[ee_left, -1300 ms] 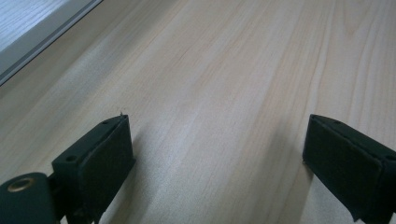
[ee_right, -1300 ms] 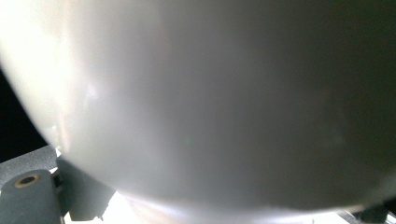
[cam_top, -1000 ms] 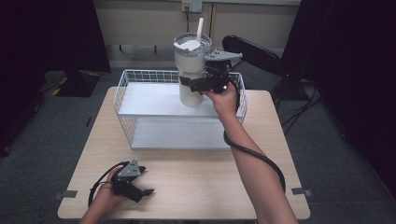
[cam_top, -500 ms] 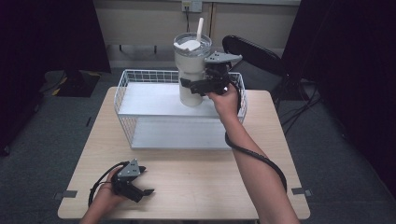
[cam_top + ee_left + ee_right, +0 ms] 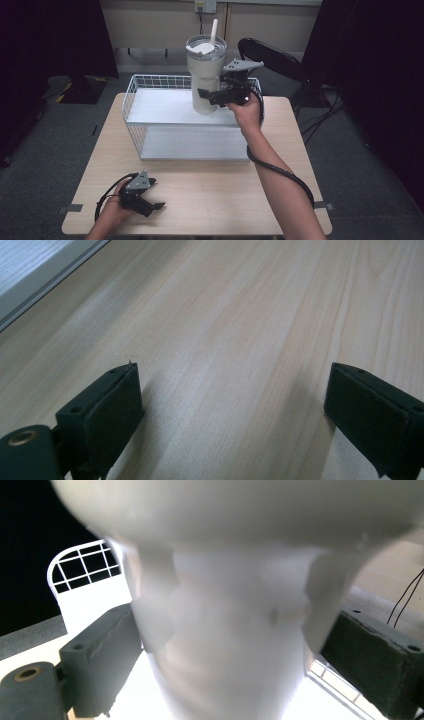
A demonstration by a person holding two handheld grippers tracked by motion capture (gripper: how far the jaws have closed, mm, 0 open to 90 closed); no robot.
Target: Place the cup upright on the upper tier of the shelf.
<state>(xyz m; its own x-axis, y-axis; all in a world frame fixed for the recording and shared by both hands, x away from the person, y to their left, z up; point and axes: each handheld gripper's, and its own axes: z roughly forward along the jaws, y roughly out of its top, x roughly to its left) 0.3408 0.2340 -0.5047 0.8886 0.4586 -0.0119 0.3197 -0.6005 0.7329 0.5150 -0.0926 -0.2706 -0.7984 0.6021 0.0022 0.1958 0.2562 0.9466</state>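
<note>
Even overhead light on the table point(image 5: 200, 200), dark surroundings at both sides; the tumbler point(image 5: 225, 630) is blurred and overexposed up close

Over the last second the right gripper point(image 5: 212, 95) has carried the white tumbler point(image 5: 204, 75) a little to the left in the upper middle of the high view, above the wire basket point(image 5: 131, 107), its height about the same.

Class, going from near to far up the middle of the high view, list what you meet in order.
Left gripper → bare table → wire basket → tumbler held by the right gripper → chair.
</note>
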